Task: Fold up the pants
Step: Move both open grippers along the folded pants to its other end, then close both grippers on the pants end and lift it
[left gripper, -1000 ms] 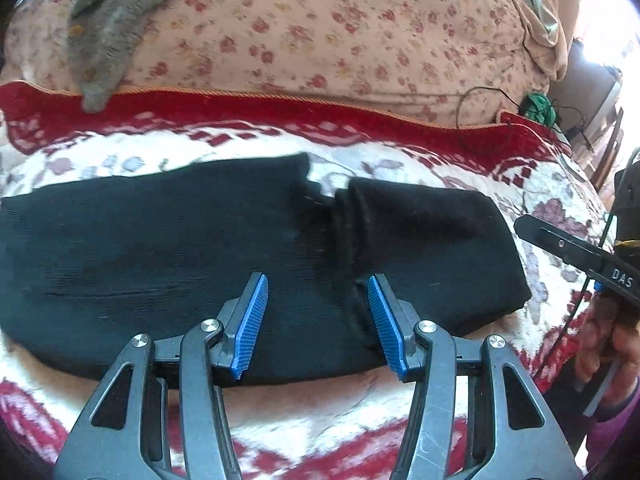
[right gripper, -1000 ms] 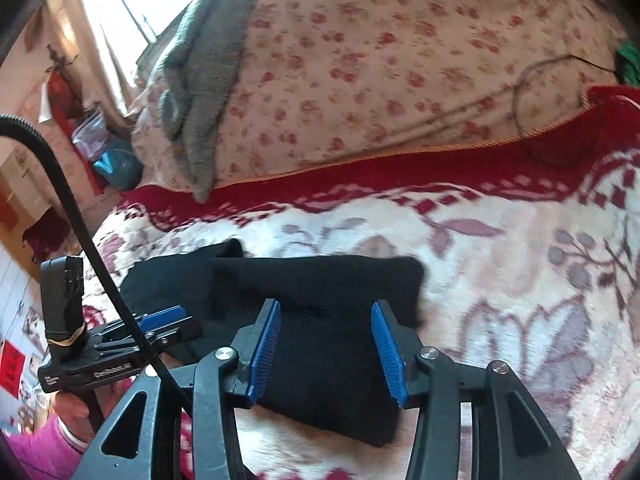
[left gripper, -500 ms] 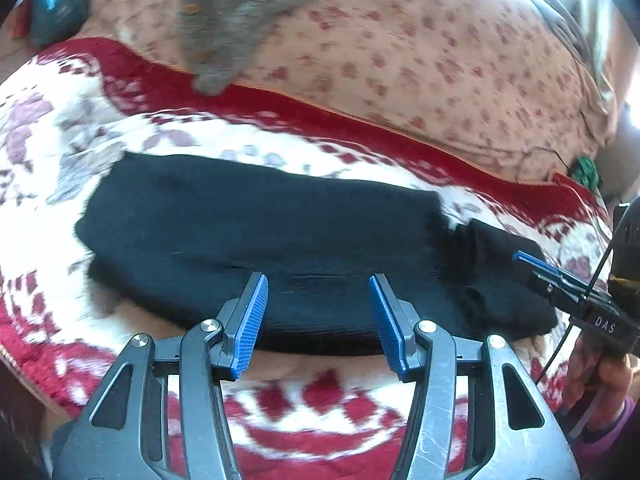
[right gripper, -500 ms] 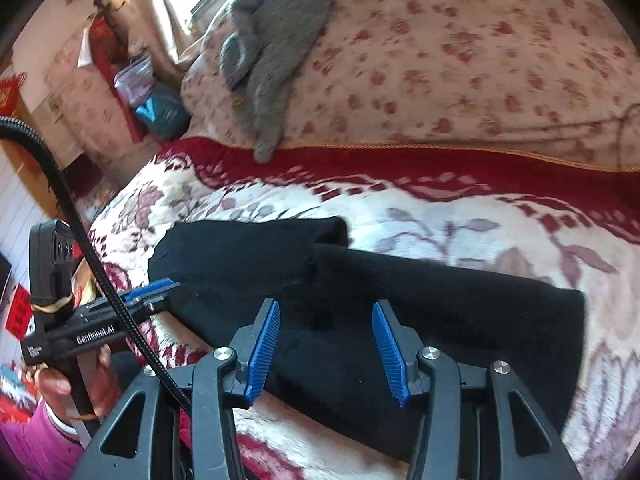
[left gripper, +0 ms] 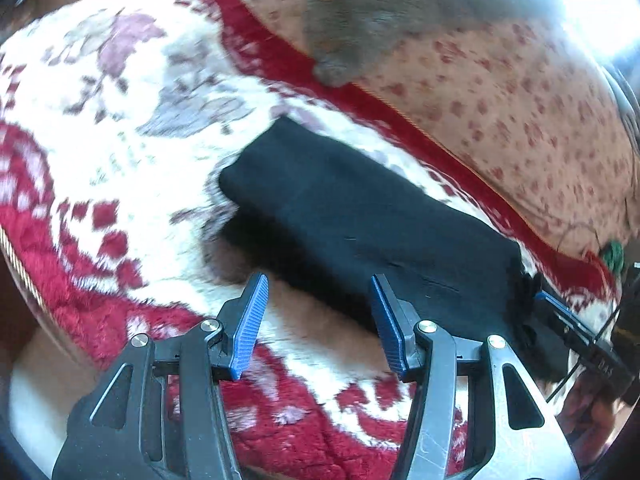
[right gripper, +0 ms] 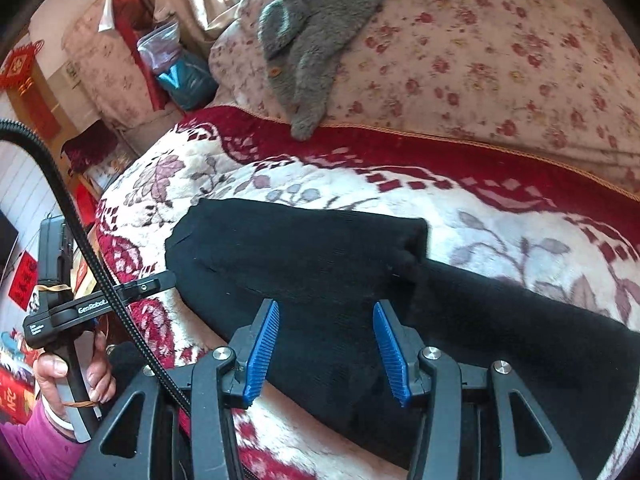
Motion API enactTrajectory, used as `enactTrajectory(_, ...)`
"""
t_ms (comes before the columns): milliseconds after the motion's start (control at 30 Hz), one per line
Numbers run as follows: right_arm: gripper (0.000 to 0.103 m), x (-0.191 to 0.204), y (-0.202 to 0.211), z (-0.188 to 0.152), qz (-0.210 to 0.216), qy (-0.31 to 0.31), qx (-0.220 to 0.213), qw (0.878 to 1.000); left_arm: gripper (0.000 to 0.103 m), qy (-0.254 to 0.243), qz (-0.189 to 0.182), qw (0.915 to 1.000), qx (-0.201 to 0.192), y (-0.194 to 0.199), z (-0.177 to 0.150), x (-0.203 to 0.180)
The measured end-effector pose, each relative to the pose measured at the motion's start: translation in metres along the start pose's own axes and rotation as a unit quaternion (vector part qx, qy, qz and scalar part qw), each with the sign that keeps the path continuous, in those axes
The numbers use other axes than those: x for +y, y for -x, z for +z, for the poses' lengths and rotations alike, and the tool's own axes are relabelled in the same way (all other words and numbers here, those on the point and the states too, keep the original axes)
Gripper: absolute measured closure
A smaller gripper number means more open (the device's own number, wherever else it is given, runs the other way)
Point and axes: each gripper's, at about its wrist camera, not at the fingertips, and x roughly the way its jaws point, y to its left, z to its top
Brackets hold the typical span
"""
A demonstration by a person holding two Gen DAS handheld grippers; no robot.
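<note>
The black pants (left gripper: 360, 216) lie in a long folded strip on the red and white floral blanket (left gripper: 132, 160); they also show in the right wrist view (right gripper: 320, 264). My left gripper (left gripper: 316, 300) is open and empty, hovering over the near edge of the strip close to its left end. My right gripper (right gripper: 326, 328) is open and empty above the middle of the strip, beside a bunched fold (right gripper: 412, 252). Each gripper shows in the other's view: the left one (right gripper: 156, 280) at the pants' left end, the right one (left gripper: 552, 304) at the right end.
A floral quilt (right gripper: 480, 60) is heaped at the back with a grey fleece garment (right gripper: 316, 40) draped over it. The bed's left edge (left gripper: 24, 280) drops off to a floor with bags and furniture (right gripper: 176, 64). A cable and green item (left gripper: 612, 252) lie far right.
Both grippers have moved left along the pants. The left gripper's view has swung from the middle fold to the strip's left end. Both jaws stay open.
</note>
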Motion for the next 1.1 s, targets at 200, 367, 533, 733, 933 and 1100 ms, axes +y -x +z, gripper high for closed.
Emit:
enactTrajectory(200, 0.056, 0.026, -0.028, 0.015, 0.018, 0.030, 0.014, 0.999, 0.051, 0.026, -0.002, 0.9996, -0.005, -0.001, 0.003, 0.013)
enactTrajectory(367, 0.055, 0.045, -0.060, 0.032, 0.027, 0.057, 0.028, 0.998, 0.051, 0.048, -0.014, 0.9988, 0.002, -0.012, 0.010, 0.020)
enactTrajectory(533, 0.055, 0.059, -0.082, 0.044, 0.027, 0.072, 0.037, 0.996, 0.047, 0.079, -0.039, 0.9961, 0.001, -0.012, 0.006, 0.031)
enactTrajectory(733, 0.054, 0.069, -0.102, 0.052, 0.038, 0.075, 0.044, 0.995, 0.044, 0.119, -0.080, 0.9895, -0.017, -0.013, 0.007, 0.044)
enactTrajectory(933, 0.054, 0.086, -0.124, 0.076, 0.055, 0.107, 0.050, 0.992, 0.043, 0.119, -0.090, 0.9886, -0.018, -0.018, 0.013, 0.035)
enactTrajectory(1100, 0.051, 0.099, -0.155, 0.101, 0.084, 0.140, 0.089, 0.983, 0.043, 0.126, -0.089, 0.9880, -0.014, -0.026, 0.016, 0.035)
